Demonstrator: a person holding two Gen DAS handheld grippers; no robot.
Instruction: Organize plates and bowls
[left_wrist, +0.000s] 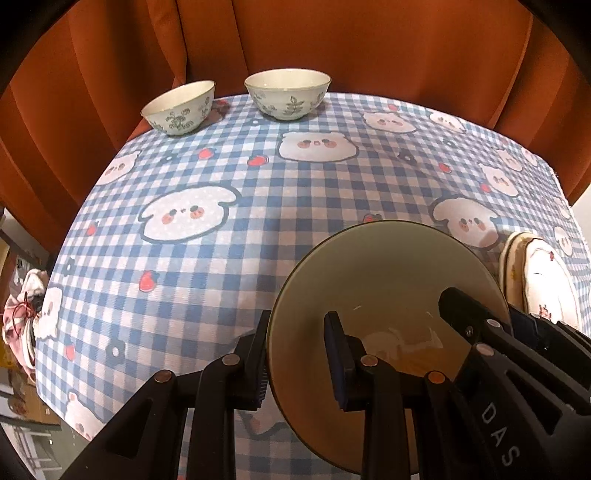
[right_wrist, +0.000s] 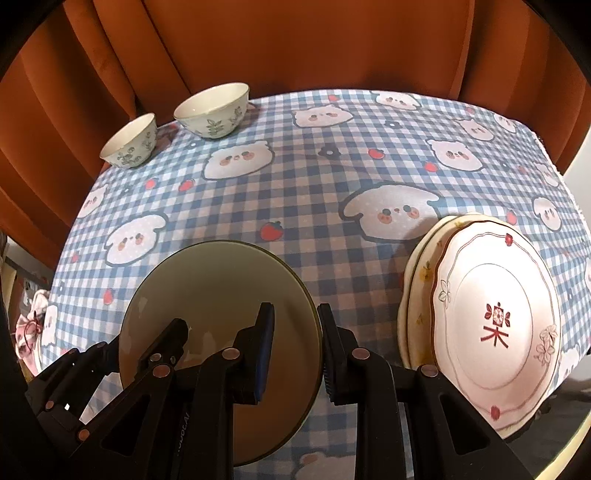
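From the left wrist, the left claw (left_wrist: 295, 354) clamps the near-left rim of an olive plate (left_wrist: 388, 273), one pad under it, one inside. The right claw (left_wrist: 476, 317) grips the plate's right side. The plate hangs tilted over the checked bench (left_wrist: 258, 229). Two bowls (left_wrist: 288, 94) sit at the far edge, just beside each other; a plate stack (left_wrist: 546, 288) lies to the right. Letters "DAS" show on the right claw's arm.

From the right wrist, the right claw (right_wrist: 295, 343) pinches the plate (right_wrist: 218, 280) at its right rim, and the left claw (right_wrist: 177, 332) holds the opposite side. The stack (right_wrist: 491, 317) lies close by on the right; its top plate bears a red character. The bowls (right_wrist: 210, 107) stand far left.

Likely the plate belongs on the stack: both claws should move together, level it, and lower it centred before letting go.
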